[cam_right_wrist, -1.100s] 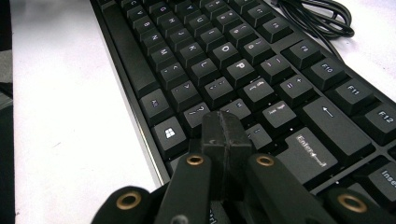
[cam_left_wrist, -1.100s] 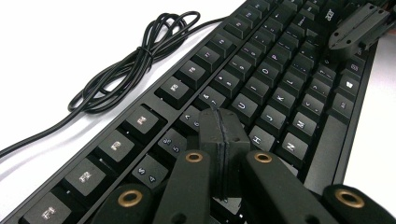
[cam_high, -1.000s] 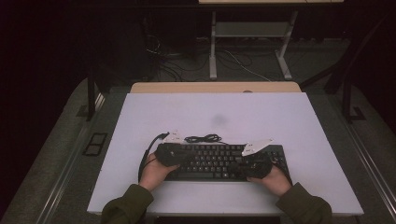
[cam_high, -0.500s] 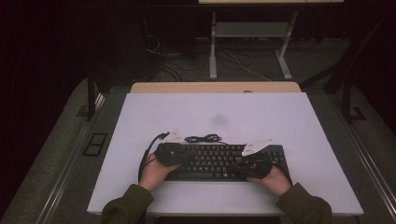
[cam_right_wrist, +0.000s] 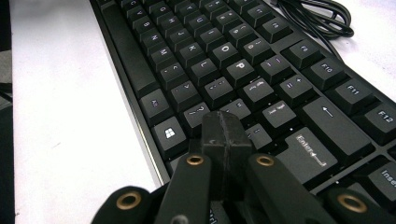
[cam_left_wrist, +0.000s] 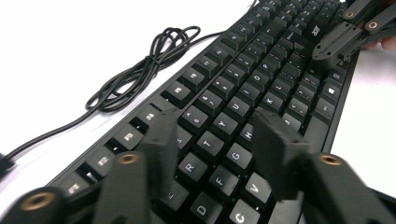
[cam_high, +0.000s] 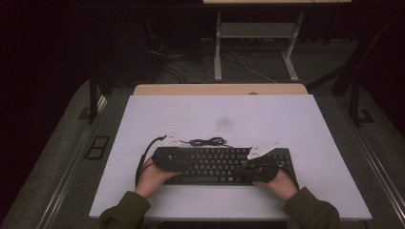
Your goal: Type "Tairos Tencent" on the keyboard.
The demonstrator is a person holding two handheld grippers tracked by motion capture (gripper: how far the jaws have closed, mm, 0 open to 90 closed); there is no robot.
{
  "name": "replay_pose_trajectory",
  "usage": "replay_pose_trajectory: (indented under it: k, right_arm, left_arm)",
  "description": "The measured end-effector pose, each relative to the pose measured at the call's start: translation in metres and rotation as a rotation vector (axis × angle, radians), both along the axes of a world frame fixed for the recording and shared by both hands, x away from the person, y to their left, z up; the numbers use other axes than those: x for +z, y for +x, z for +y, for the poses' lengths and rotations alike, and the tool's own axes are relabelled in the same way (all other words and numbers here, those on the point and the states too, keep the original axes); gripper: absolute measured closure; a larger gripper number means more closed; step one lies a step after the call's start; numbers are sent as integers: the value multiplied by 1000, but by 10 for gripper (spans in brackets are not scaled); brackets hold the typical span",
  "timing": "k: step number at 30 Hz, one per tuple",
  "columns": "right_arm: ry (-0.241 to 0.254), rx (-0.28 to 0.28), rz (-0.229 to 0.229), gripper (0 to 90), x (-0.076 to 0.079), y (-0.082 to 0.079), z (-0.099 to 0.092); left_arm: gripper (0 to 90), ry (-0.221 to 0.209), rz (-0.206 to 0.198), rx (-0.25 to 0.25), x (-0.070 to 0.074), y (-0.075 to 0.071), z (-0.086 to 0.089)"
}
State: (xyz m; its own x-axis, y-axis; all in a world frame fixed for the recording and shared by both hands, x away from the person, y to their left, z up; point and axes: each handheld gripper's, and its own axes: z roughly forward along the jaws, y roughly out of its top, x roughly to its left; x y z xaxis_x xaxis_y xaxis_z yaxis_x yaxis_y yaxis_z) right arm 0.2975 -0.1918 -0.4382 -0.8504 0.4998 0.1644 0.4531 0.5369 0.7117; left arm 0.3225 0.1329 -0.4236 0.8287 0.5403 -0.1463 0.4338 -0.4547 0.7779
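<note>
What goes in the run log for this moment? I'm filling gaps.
left gripper: open, over keyboard left keys | right gripper: shut, empty, over right keys | cable: coiled behind keyboard | table

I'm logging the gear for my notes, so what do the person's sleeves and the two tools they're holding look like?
Olive-green sleeves. The left hand-held gripper and the right hand-held gripper are black, with brass-coloured pivot screws on the jaws. Each carries a pale grey three-cornered plate on top, and a black cable trails from the left one.

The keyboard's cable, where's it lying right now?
In the high view the coiled cable lies on the white table just behind the keyboard, toward its left half, near the left gripper.
</note>
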Motion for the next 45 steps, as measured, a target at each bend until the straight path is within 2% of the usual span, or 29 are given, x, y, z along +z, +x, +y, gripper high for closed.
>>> replay_pose_trajectory:
  k: [9, 19, 22, 26, 29, 31, 35, 40, 45]
  right_arm:
    - [1, 1, -1, 893, 0, 0, 0]
    - [27, 4, 0, 892, 4, 0, 0]
    - [43, -1, -1, 866, 6, 1, 0]
    - [76, -15, 0, 779, 10, 4, -3]
    - [103, -30, -4, 677, 13, 6, -5]
    - [121, -41, -14, 568, 15, 8, -5]
    - [151, -64, -29, 437, 20, 11, -6]
    - [177, -80, -63, 326, 23, 17, -3]
    - [185, -91, -81, 273, 25, 24, 3]
  left_arm:
    - [289, -26, -16, 9, 0, -8, 10]
    - [239, -37, -31, 17, -2, -16, 21]
    - [222, -43, -27, 27, -3, -18, 22]
    - [214, -43, -26, 30, -4, -20, 24]
    - [207, -45, -26, 33, -5, -20, 24]
    - [204, -46, -27, 33, -6, -21, 24]
    - [197, -47, -26, 35, -6, -21, 24]
    - [193, -46, -29, 32, -6, -22, 25]
    - [193, -47, -35, 37, -5, -22, 27]
